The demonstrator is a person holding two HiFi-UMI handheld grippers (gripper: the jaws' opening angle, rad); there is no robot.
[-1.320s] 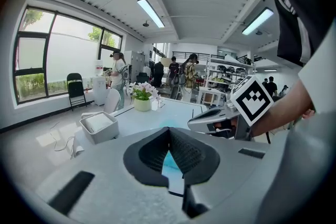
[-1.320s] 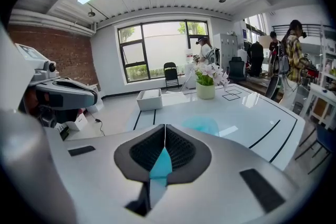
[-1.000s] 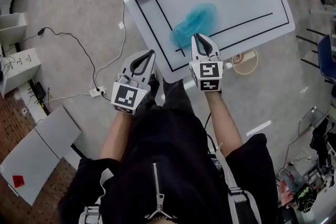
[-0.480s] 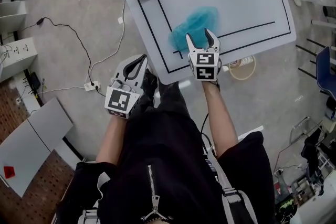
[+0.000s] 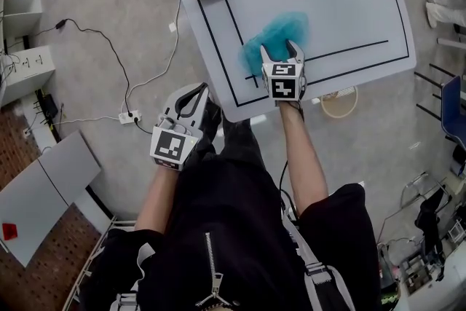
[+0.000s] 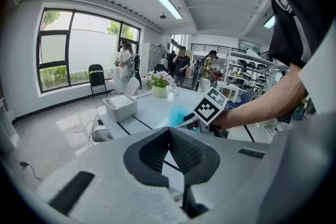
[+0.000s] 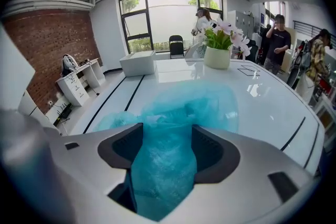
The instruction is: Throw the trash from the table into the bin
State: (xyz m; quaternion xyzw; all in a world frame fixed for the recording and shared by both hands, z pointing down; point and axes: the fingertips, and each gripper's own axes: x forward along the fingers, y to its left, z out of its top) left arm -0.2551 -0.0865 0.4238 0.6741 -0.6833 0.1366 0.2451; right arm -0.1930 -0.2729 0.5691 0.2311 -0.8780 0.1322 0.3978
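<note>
**Right claw straddles the blue trash near the desk's near edge**

On the white desk (image 5: 349, 4) marked with black lines, the crumpled turquoise plastic film (image 5: 287, 24) lies slantwise, its long axis running from near the near-left corner toward the desk's middle. The right claw (image 5: 280, 51), whose jaws have just been opening and now stand spread wide, points down over the film's near end. That end sits between the pads unpinched, so closing on it looks like the next move. The left claw (image 5: 200, 91), pressed together and empty, hangs off the desk beyond the near-left corner, farther from the film.
</note>
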